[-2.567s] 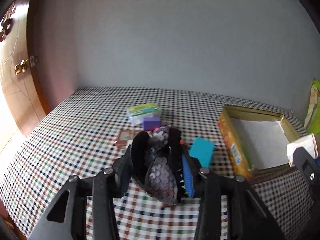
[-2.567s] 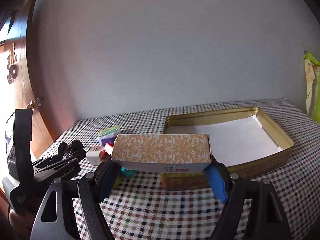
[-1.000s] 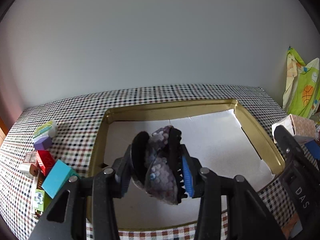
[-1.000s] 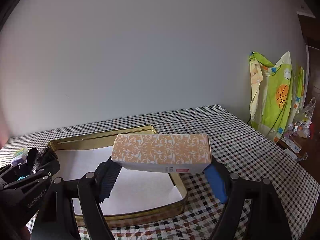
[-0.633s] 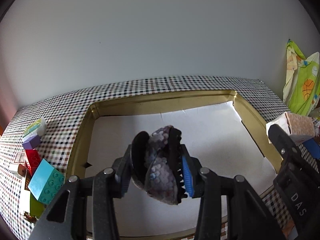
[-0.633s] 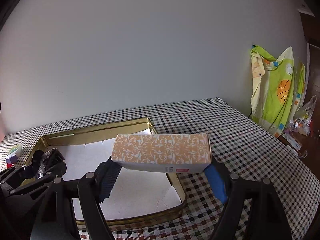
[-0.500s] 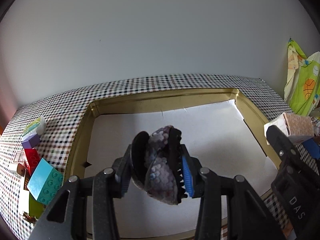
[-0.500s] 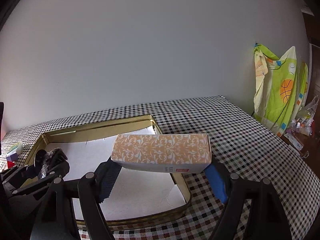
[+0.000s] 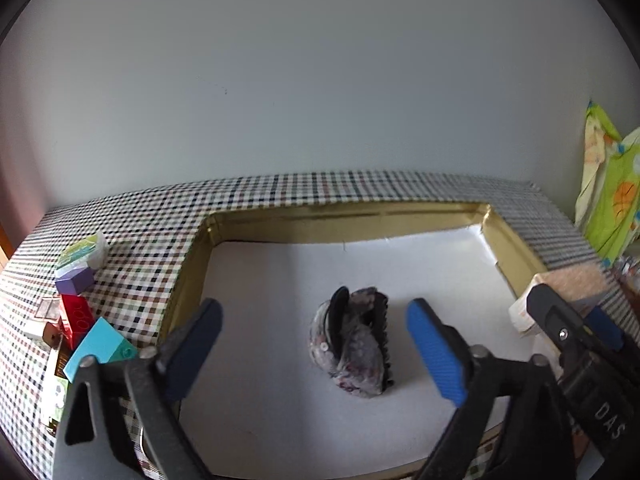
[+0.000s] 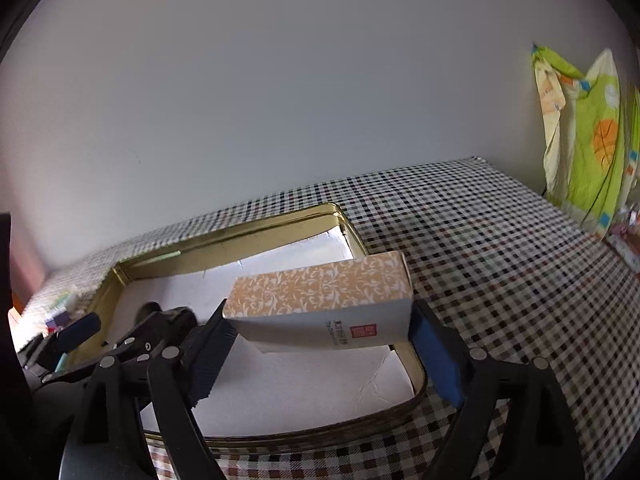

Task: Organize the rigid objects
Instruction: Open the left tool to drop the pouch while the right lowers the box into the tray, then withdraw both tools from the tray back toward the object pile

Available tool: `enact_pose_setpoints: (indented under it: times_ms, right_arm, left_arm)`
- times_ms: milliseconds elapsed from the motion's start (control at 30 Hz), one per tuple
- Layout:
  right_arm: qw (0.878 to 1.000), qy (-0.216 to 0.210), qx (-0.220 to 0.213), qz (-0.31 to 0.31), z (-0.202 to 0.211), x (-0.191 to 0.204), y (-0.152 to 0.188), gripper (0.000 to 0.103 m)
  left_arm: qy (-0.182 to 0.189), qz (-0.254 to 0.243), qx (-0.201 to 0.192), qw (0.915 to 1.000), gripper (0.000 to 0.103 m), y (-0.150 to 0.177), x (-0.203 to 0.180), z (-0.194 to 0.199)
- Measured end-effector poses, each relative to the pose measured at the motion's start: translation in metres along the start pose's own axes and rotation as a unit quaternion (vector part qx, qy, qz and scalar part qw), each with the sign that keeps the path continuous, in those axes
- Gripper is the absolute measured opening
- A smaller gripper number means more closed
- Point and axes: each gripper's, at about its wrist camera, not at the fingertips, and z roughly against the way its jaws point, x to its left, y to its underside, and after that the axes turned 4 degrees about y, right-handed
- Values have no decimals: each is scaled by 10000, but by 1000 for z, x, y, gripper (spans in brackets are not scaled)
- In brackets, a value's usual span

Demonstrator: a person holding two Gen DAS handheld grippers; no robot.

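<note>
Left gripper (image 9: 314, 340) spread wide, empty; hair claw clip (image 9: 352, 346) sits on the white liner mid-floor of the gold tin tray (image 9: 340, 222), between the fingers, touching neither. Right gripper (image 10: 320, 344) clamps the orange patterned carton (image 10: 320, 292), tilted, over the tray's right edge. Toy bricks (image 9: 86, 328) cluster on the checkered tabletop (image 9: 144, 288) beside the tray's left wall.

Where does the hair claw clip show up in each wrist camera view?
Left wrist: the hair claw clip sits centre frame on the white liner, between the open left gripper fingers.
Right wrist: mostly hidden behind the left gripper at lower left; only a dark sliver shows.
Shared landmark: the gold tin tray.
</note>
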Motion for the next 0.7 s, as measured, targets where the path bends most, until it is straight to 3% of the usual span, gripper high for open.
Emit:
enact_pose_setpoints:
  times_ms: [200, 300, 433, 567, 700]
  right_arm:
    - [9966, -286, -692, -354, 28, -9, -2, 92]
    - [9918, -91, -1238, -297, 47, -6, -2, 92]
    - [9823, 506, -1803, -38, 66, 3, 1, 92]
    - [9729, 636, -2219, 99, 77, 9, 5, 91]
    - [9729, 694, -2196, 190, 77, 14, 9, 91]
  left_arm:
    - [-85, -164, -309, 9994, 102, 2, -2, 15]
    - [-100, -137, -305, 9994, 102, 2, 3, 20]
    - [-45, -62, -246, 9997, 102, 3, 13, 28]
    - [-251, -171, -417, 9987, 102, 6, 19, 43]
    - [-462, -297, -496, 9973, 102, 9, 27, 50]
